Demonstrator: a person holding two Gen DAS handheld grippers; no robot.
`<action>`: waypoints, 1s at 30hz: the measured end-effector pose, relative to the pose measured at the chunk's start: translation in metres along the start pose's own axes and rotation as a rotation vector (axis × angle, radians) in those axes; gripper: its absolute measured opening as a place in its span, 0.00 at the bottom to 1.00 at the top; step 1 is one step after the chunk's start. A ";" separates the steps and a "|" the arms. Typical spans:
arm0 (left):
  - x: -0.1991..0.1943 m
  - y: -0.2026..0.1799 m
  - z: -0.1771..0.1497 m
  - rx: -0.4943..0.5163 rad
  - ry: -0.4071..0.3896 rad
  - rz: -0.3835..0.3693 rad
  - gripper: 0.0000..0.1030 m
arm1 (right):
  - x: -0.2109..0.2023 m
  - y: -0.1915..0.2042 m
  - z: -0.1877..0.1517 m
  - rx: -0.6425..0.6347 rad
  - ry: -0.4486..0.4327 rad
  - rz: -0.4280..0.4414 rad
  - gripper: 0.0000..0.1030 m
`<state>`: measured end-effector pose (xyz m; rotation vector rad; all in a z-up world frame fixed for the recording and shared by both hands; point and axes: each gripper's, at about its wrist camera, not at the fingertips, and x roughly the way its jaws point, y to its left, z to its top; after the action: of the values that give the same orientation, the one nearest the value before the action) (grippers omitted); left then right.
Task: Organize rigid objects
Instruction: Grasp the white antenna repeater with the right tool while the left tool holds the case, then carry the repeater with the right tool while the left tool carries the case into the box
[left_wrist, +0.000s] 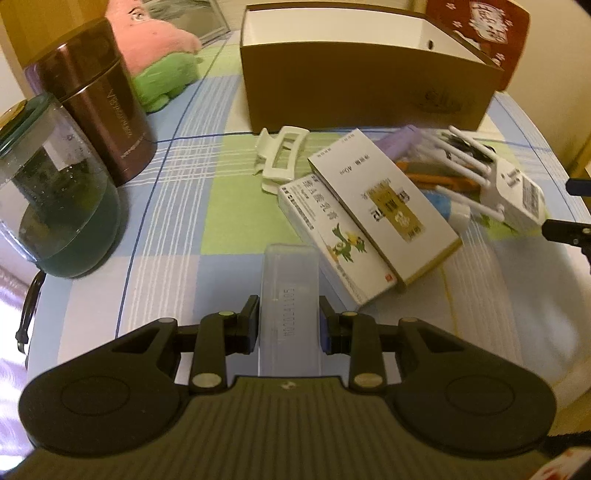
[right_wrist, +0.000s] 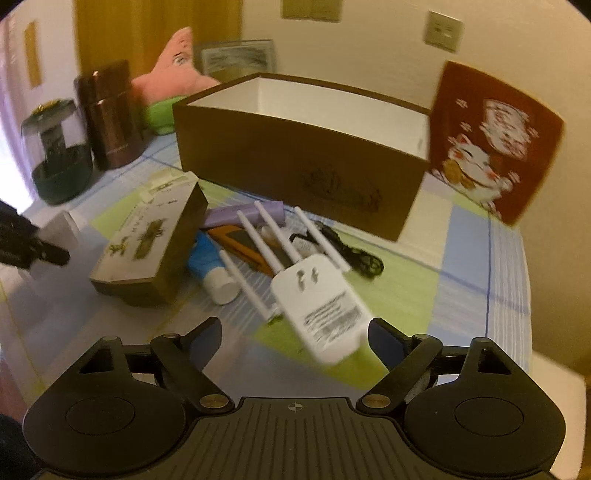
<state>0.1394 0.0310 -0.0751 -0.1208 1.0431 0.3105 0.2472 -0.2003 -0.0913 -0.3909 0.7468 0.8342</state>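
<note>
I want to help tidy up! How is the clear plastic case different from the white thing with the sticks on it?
The clear plastic case is see-through and smooth; the white antenna plug is solid white with four thin antennas. The case is clamped in the left gripper; the plug sits between the open fingers of the right gripper, not gripped. Both are hard things, outside the brown box.

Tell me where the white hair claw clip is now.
In the left wrist view, the white hair claw clip lies on the checked tablecloth, between the brown box and the medicine cartons.
</note>
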 end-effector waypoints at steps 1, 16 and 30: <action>0.000 -0.001 0.001 -0.010 0.000 0.006 0.26 | 0.005 -0.003 0.002 -0.021 0.005 0.000 0.80; 0.001 -0.015 0.004 -0.121 0.011 0.095 0.26 | 0.059 -0.020 0.013 -0.166 0.031 0.099 0.60; -0.010 -0.028 0.008 -0.113 -0.009 0.116 0.26 | 0.042 -0.014 -0.002 -0.155 -0.027 0.081 0.55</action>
<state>0.1499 0.0048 -0.0639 -0.1603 1.0257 0.4749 0.2759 -0.1886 -0.1229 -0.4891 0.6782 0.9759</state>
